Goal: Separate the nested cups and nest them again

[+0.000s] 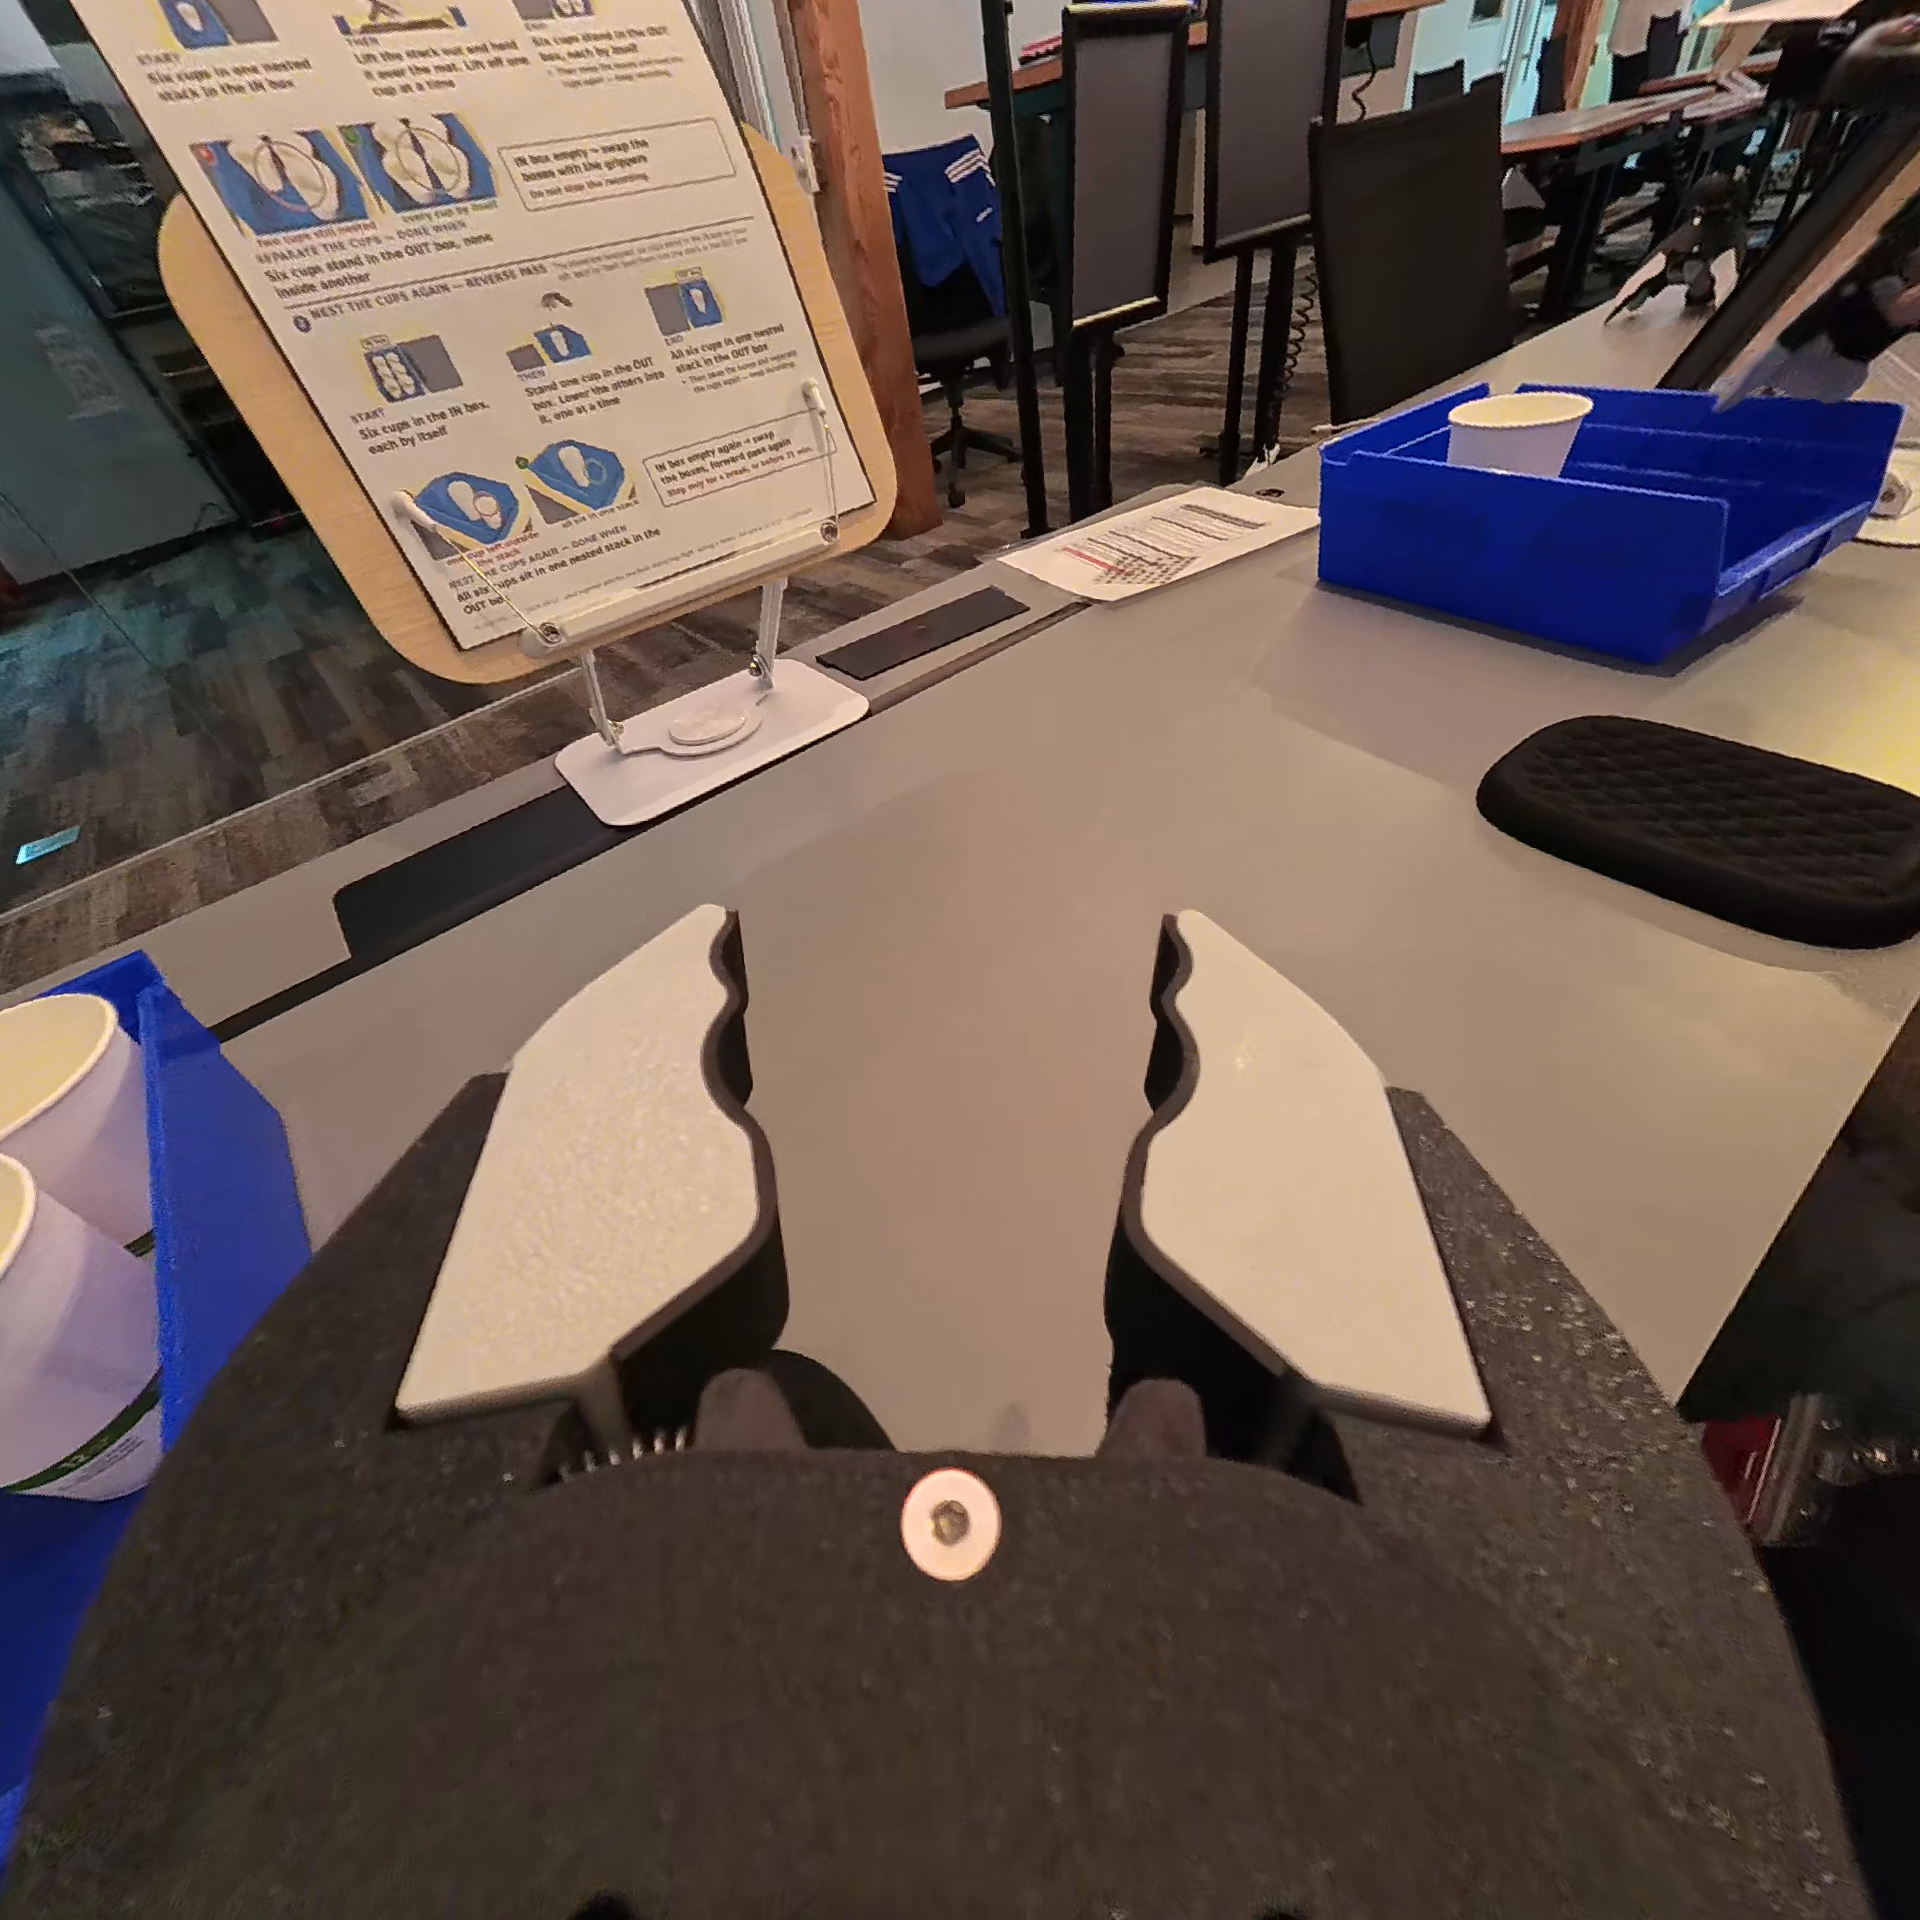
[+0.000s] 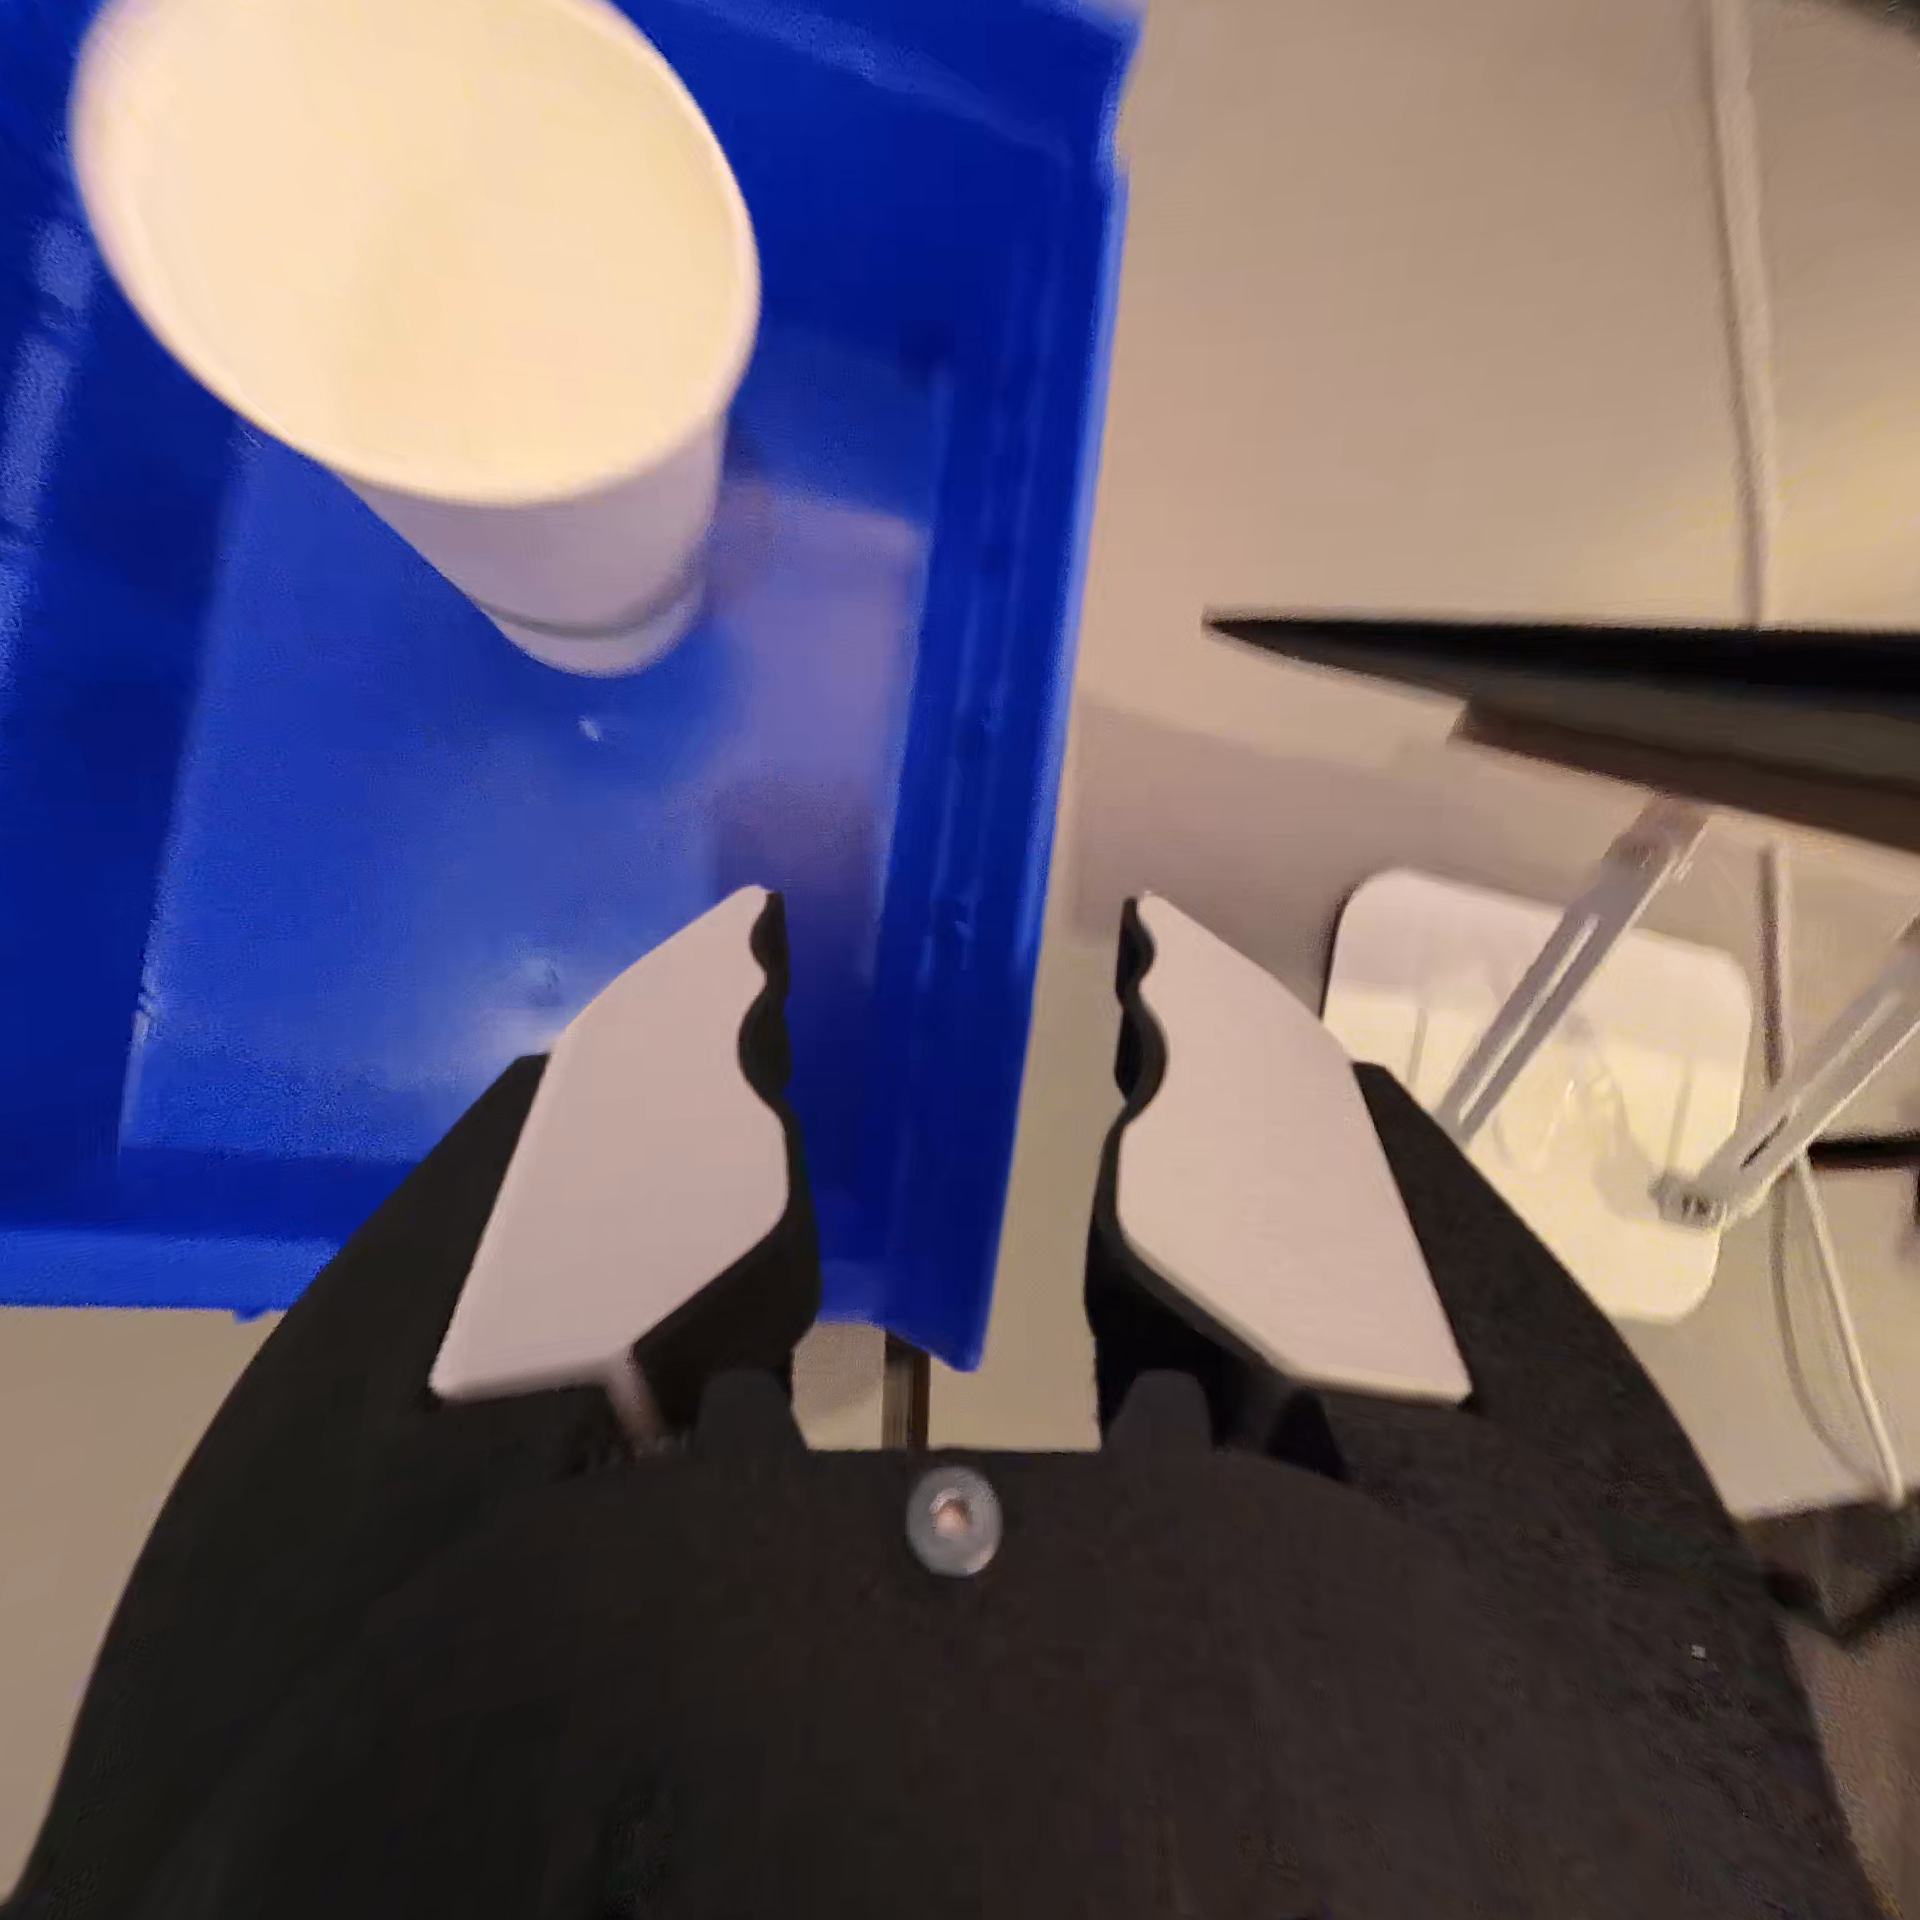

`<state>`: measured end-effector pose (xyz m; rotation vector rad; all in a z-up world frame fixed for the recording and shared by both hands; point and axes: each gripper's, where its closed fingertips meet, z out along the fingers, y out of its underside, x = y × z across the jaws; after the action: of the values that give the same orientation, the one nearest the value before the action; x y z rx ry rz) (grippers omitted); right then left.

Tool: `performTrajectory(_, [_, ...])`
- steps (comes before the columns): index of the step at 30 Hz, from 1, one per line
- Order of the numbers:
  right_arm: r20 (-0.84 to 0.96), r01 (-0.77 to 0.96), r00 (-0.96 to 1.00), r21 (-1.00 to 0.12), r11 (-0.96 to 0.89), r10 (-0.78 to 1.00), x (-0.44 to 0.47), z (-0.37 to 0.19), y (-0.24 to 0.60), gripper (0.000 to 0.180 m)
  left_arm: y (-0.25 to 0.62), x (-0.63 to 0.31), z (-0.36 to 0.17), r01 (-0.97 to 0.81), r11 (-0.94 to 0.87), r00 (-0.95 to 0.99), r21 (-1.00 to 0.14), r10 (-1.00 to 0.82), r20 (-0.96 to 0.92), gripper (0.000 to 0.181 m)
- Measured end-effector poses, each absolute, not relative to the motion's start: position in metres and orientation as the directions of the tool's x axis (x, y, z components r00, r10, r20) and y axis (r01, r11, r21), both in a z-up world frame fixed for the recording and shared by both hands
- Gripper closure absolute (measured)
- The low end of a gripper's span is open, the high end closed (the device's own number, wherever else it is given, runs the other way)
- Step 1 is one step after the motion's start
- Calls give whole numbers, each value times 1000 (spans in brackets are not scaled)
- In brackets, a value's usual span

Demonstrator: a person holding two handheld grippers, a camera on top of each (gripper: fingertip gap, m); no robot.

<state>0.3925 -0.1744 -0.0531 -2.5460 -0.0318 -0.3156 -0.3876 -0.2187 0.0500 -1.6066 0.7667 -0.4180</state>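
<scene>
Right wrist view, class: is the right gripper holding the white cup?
No: the right gripper is open and empty, its fingers astride the blue bin's wall, while the white cup stands apart inside the bin.

Left wrist view sharp, evenly lit, warm indoor light; soft sheen on grey tabletop; wide-angle bending at edges. Right wrist view motion-blurred: white cup, blue bin smeared

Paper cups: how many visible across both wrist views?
3. Two cups stand at the left edge in the near blue bin; one cup stands in the far blue bin, also seen beside the right claw. More may be hidden off-frame.
</scene>
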Motion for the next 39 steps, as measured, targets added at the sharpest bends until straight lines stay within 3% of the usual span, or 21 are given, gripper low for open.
performTrajectory(3, [201,31,978,-379,-925,-49,408,-78,-184,134,-221,-382,46,-252,-45,699,-967,-699,-150,106])
performTrajectory(7, [80,-24,996,-296,-955,-50,400,-99,-189,157,-223,-381,42,-282,-54,697,-958,-698,-166,107])
performTrajectory(9, [105,-17,993,-286,-958,-49,404,-99,-189,166,-223,-381,43,-288,-53,695,-956,-699,-171,107])
performTrajectory(17, [-25,-31,999,-332,-943,-24,393,-99,-185,174,-224,-379,44,-289,-47,688,-956,-705,-174,107])
performTrajectory(39, [20,188,981,-373,-908,195,369,-98,-159,172,-229,-375,46,-327,-37,687,-944,-696,-210,106])
